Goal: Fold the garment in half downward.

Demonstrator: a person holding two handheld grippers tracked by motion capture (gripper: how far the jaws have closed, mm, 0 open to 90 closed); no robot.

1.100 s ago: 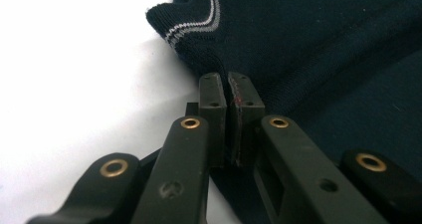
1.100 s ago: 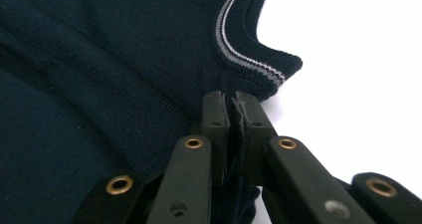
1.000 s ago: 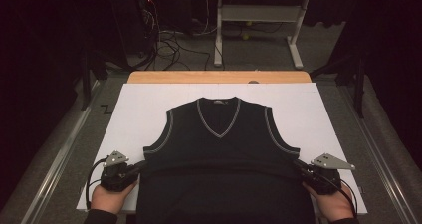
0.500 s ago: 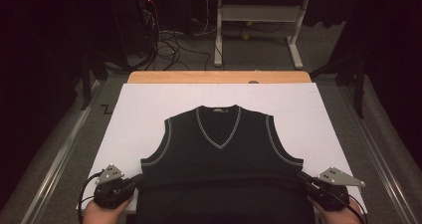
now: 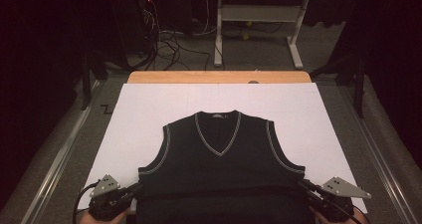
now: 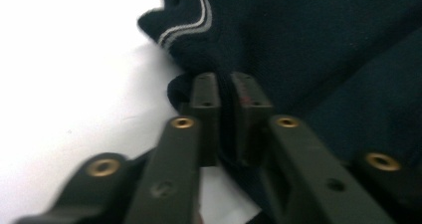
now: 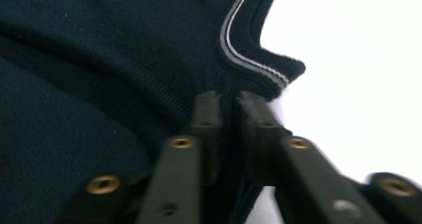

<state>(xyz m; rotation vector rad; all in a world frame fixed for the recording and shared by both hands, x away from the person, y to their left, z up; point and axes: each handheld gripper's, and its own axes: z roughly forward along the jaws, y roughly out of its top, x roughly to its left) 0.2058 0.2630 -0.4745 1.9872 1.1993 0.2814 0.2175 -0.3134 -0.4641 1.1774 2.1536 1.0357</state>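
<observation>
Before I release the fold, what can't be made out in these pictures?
- Black knit vest with grey-striped trim: its near part is cut off by the high view's bottom edge.
- Left gripper and right gripper: blur and dark cloth hide whether the pads grip the knit.
- Neck label: too small to read.

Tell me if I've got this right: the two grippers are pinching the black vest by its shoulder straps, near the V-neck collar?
Not quite. The left gripper and right gripper pinch the black vest at its two sides below the armholes, near the table's front edge, not at the shoulders. The high view shows it; the V-neck collar lies untouched farther up.
</observation>
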